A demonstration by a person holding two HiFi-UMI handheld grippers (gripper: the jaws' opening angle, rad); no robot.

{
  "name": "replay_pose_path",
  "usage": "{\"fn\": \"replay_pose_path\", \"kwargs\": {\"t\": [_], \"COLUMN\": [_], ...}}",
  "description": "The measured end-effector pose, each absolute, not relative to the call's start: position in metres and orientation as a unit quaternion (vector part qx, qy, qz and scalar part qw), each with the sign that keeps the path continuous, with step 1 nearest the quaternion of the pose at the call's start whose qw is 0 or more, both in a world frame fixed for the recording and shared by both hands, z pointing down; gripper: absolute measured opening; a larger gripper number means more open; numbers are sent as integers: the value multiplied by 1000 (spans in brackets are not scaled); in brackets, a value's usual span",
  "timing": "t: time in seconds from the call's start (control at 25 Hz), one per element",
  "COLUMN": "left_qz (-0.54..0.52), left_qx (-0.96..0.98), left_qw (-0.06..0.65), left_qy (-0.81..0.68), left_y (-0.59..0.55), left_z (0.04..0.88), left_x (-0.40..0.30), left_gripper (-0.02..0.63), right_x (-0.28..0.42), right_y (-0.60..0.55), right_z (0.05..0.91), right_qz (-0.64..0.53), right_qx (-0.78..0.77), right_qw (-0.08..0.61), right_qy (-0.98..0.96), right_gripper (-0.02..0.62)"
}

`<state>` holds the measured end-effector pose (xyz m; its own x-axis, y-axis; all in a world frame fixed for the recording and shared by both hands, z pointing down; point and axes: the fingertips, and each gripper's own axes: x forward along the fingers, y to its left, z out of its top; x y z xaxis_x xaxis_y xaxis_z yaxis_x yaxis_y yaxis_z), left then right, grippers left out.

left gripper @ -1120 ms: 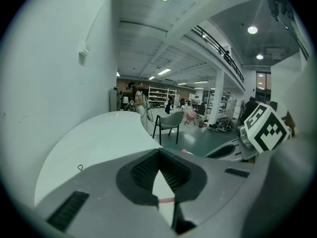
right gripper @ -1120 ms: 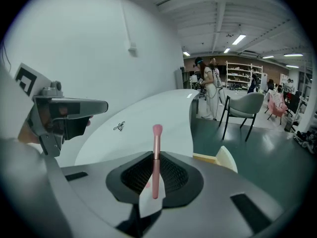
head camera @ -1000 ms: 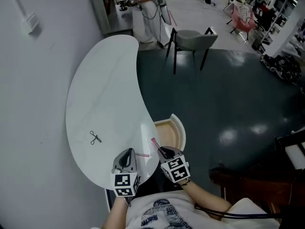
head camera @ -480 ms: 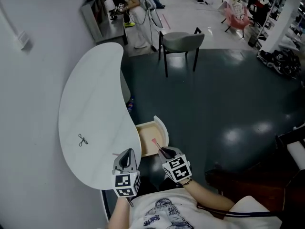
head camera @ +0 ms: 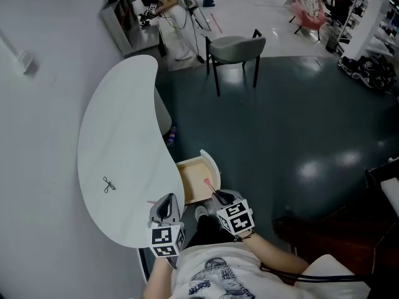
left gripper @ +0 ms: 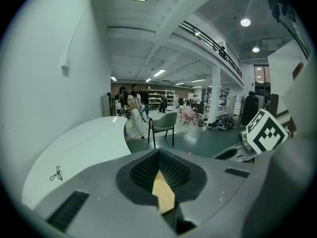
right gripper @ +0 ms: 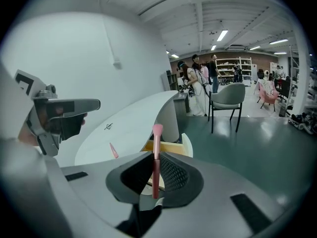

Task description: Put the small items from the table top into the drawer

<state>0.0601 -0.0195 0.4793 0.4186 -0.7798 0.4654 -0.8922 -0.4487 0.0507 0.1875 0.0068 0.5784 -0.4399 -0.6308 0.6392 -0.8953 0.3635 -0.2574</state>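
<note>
Nearest the person, 2 hand-held grippers in grey moulded plastic each carry 1 cube with black-and-white square markers. The left gripper [left gripper: 159, 155] hangs over the near edge of the table with its black ribbed pads drawn together at the tips and nothing gripped; only a thin tan wedge shows in the slit behind them. The right gripper [right gripper: 156, 155] is clamped on 1 slim pink brush [right gripper: 157, 142], a straight, smooth handle ending in a small soft tuft that sticks out past the jaw tips and sits over the open drawer [head camera: 194, 183]. That 1 drawer is a shallow tray of pale tan wood with a curved white front, pulled out from under the table's edge, and its bare bottom is visible. On the table top [head camera: 124, 123] just beside the left gripper lies 1 short pink sliver [head camera: 151, 202], tapered like a wedge. Farther along the top, well apart from it, lies 1 small dark wiry item shaped like scissors [head camera: 109, 184]. The table itself is 1 smooth, matt white slab with a kidney-bean outline, set against a plain pale wall. Beyond it, on the dark glossy floor, stands 1 grey shell chair [head camera: 234, 46] on thin black legs, and at least 2 people stand farther back.
</note>
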Motion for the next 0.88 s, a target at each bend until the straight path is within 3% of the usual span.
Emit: {"fn": "replay_pose_path", "kwargs": {"t": [0.88], "left_qz": [223], "left_qx": [848], "left_qw": [188], "left_qy": [-443], "left_y": [-131], "left_z": [561], "left_x": [39], "left_gripper": [20], "right_x": [153], "right_y": [-94], "right_z": [660], "right_qz": [352], "right_qx": [506], "right_qw": [262], "right_qy": [-742], "right_gripper": [58]}}
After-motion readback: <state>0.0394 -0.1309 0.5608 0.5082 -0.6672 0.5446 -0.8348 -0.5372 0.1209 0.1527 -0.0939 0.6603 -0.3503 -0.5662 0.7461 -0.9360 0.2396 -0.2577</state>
